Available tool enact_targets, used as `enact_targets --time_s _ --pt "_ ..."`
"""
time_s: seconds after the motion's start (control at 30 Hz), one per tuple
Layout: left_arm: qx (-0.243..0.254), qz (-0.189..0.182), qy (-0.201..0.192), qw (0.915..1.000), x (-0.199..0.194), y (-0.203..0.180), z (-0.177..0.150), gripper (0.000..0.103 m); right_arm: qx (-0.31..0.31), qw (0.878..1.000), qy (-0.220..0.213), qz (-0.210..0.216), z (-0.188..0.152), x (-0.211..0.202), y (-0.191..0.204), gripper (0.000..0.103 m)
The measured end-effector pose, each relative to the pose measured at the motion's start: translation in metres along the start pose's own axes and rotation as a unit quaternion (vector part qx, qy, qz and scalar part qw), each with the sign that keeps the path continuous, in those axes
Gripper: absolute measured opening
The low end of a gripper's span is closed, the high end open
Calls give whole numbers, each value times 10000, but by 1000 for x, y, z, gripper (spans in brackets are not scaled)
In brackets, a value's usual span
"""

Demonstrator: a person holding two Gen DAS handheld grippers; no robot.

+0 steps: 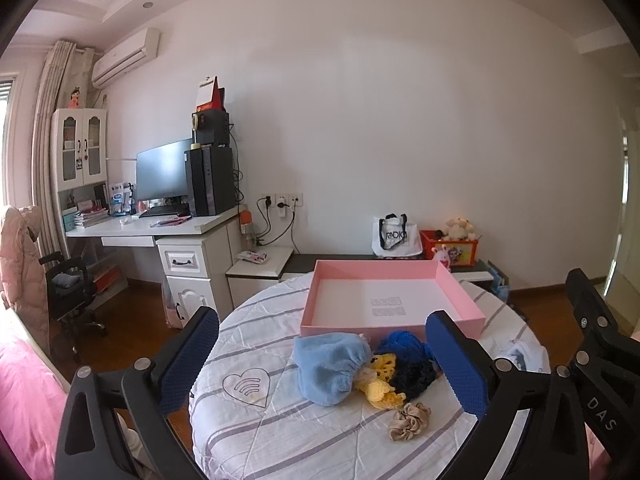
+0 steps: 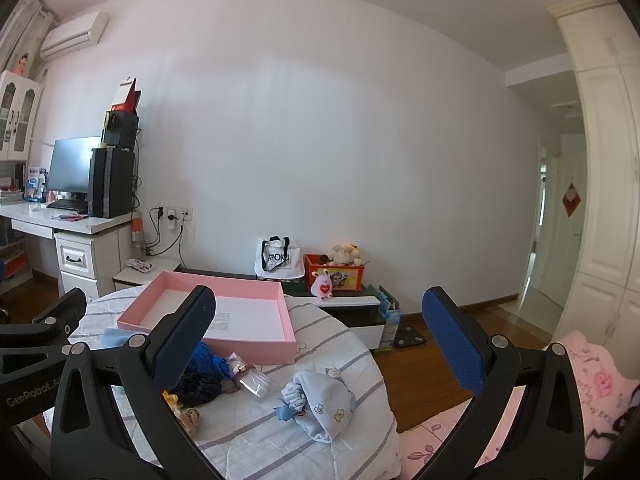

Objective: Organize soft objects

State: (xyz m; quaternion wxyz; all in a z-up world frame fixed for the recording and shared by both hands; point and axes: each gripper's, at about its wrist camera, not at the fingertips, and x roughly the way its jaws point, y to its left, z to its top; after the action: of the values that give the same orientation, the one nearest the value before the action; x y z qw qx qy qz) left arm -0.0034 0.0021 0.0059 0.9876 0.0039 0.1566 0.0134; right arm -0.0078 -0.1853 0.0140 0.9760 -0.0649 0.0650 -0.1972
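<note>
We hold the left gripper [image 1: 324, 364] and right gripper [image 2: 320, 344] spread wide, gripping nothing. The soft objects [image 1: 360, 372] cluster mid-table [image 1: 248, 432]; the empty pink box [image 1: 384, 300] sits at its far edge, bare quilt nearest us.

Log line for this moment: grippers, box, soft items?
left gripper: open, empty | right gripper: open, empty | pink box: empty | soft items: on table, none boxed

We see a pink box [image 1: 394, 312] on a white cover [image 1: 288, 432] with grey stripes. Beside it lie a light blue cloth [image 1: 326, 366], yellow crochet [image 1: 380, 390] and a beige scrunchie [image 1: 409, 420].
</note>
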Motion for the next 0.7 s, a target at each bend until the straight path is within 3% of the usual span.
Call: enact_targets --time_s 0.7 --pt "32 0 44 10000 3 0 -1 103 -19 10000 22 -1 -1 2 -1 103"
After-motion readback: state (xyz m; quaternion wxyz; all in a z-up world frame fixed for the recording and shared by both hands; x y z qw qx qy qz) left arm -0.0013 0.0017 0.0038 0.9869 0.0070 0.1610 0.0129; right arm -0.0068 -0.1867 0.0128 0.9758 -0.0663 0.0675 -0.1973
